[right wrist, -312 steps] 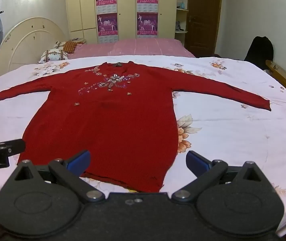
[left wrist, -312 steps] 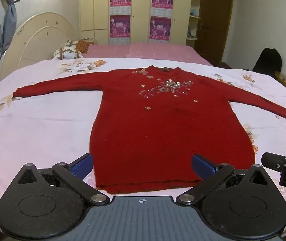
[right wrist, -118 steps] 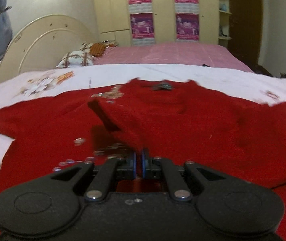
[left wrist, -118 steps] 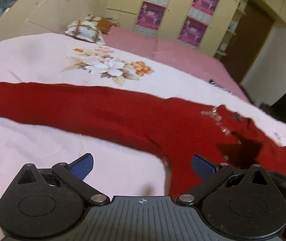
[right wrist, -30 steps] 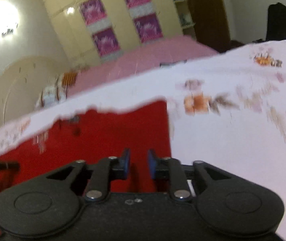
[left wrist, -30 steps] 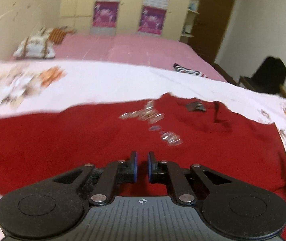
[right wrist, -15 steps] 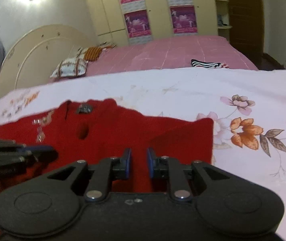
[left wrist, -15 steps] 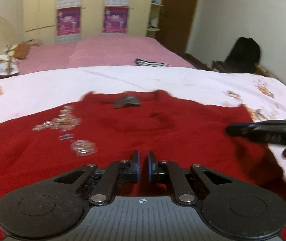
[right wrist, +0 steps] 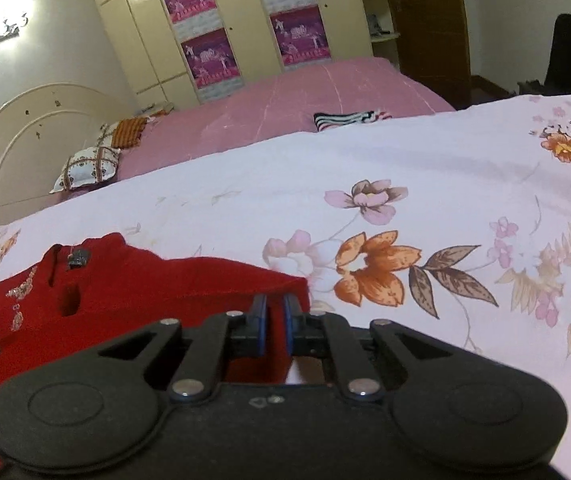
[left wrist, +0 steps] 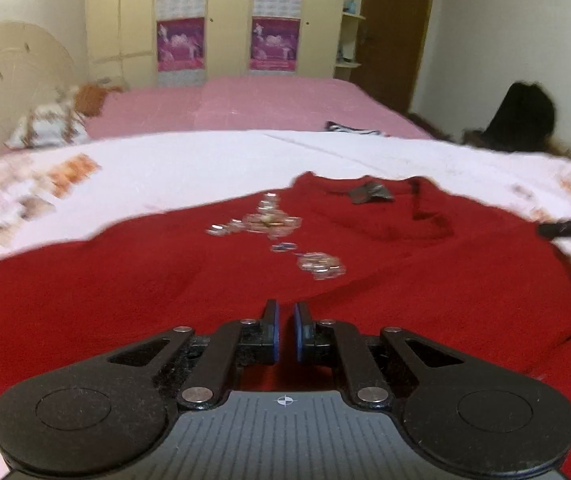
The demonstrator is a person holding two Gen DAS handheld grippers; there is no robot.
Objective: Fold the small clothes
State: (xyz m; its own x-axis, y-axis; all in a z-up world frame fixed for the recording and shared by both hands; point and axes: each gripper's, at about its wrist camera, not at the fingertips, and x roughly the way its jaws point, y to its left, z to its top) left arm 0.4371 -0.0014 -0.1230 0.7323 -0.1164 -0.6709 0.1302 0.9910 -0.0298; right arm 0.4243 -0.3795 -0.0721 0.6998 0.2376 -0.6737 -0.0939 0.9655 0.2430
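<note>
red sweater sleeves now folded in, no longer spread flat

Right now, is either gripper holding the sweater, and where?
Nothing visibly held. Left gripper shut above the sweater, no cloth pinched. Right gripper, jaws just opening, at its folded edge, empty.

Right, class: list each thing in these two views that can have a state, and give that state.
red sweater, flat on the bed, front up, right sleeve folded in.
left gripper, shut, over the sweater.
right gripper, jaws just opened slightly, nothing between them, at the sweater's edge.
wardrobe doors, shut.
wall lamp, on.
</note>
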